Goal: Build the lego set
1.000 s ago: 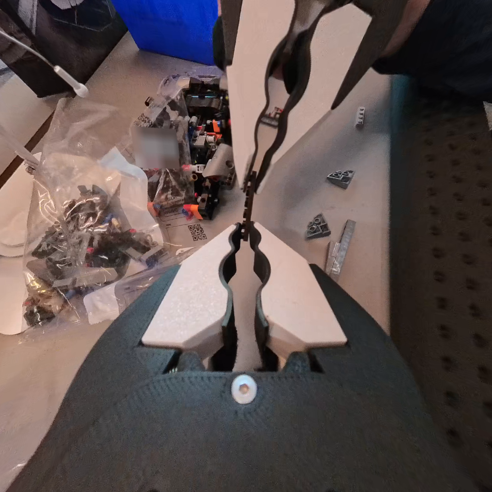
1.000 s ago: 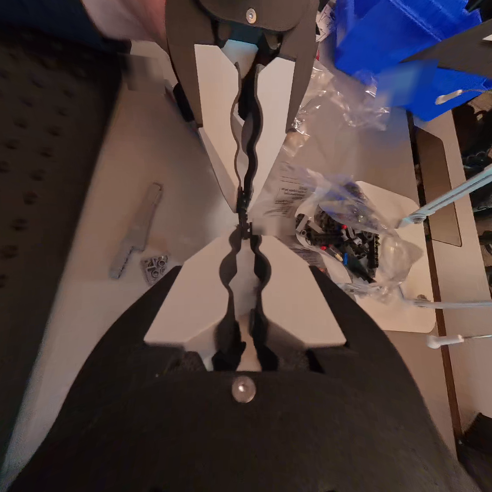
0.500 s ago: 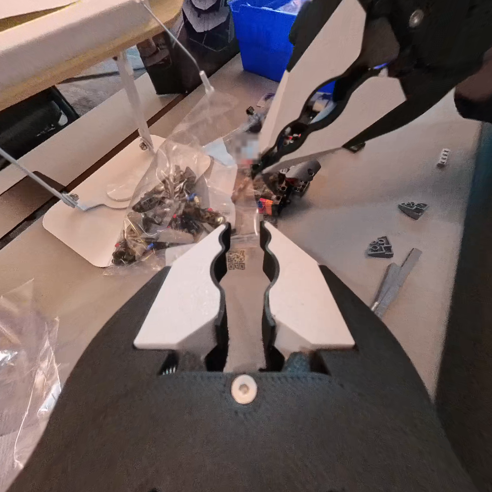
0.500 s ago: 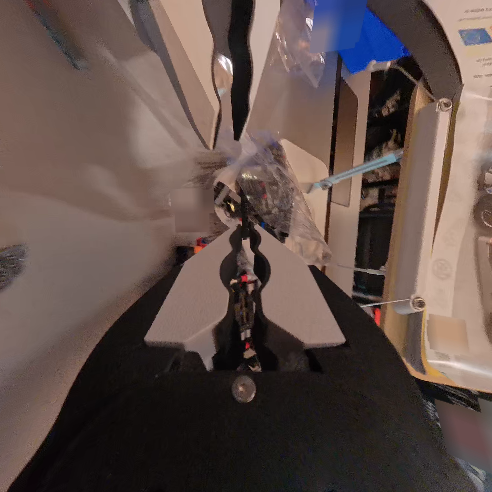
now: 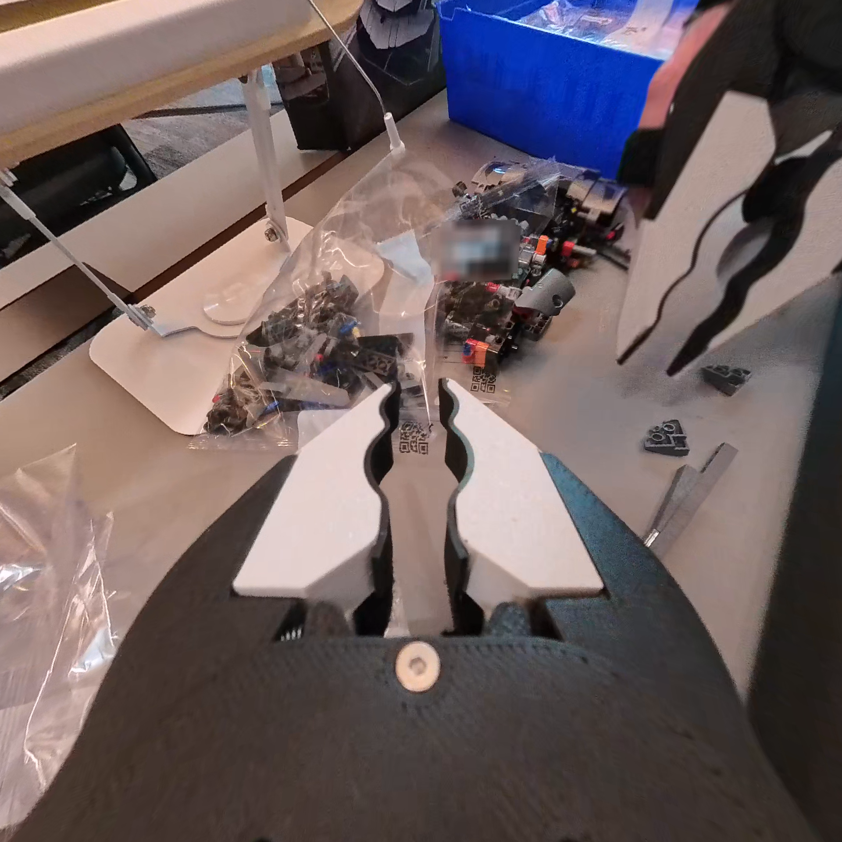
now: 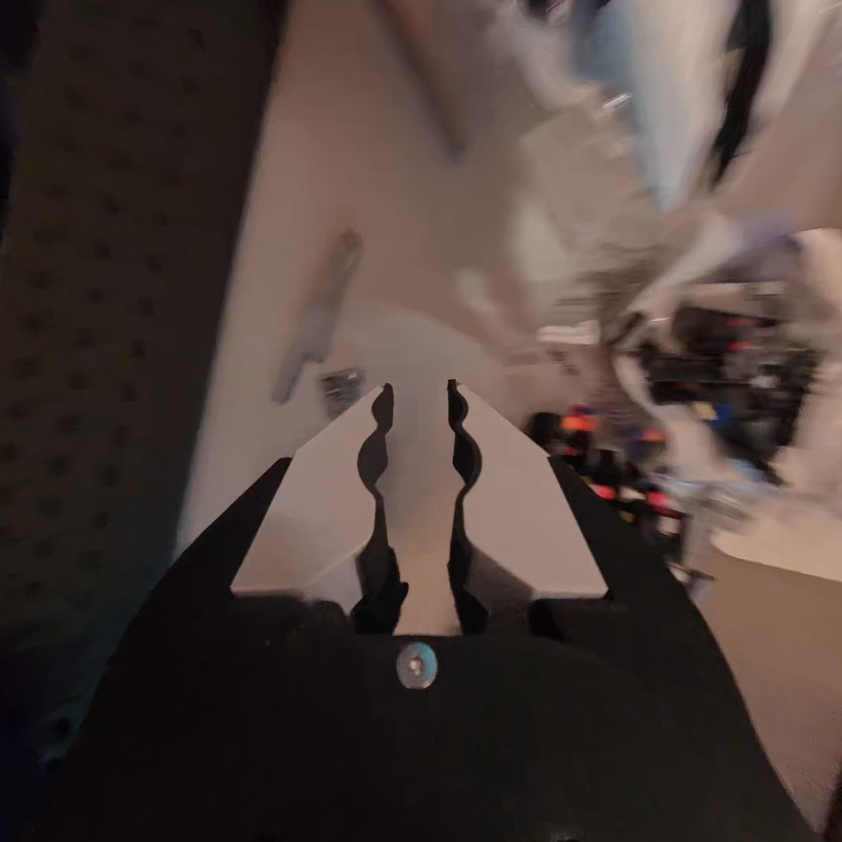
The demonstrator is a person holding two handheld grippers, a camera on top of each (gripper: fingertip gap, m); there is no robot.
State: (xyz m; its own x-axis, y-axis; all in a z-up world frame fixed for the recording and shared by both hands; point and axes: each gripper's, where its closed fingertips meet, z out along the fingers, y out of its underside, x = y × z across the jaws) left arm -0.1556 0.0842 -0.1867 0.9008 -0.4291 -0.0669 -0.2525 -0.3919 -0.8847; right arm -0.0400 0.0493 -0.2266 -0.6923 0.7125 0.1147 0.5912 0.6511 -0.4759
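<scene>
Both tools empty. Our left tool (image 5: 417, 387) is parted, low over the tabletop (image 5: 569, 410), tips at the clear parts bag (image 5: 314, 346). Our right tool (image 5: 651, 362) is also spread, hanging over the loose grey wedge pieces (image 5: 665, 438); its own view is motion-blurred. Further out, the half-built lego model (image 5: 501, 314) sits beside the bag, blue bin (image 5: 537, 86) behind. Judgement: next is a piece pick. Let's slow the right tool, square it on one wedge, and grip across its flat sides.

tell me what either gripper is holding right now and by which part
Nothing is held. The left gripper and right gripper both stand open with only table between their fingers.
</scene>
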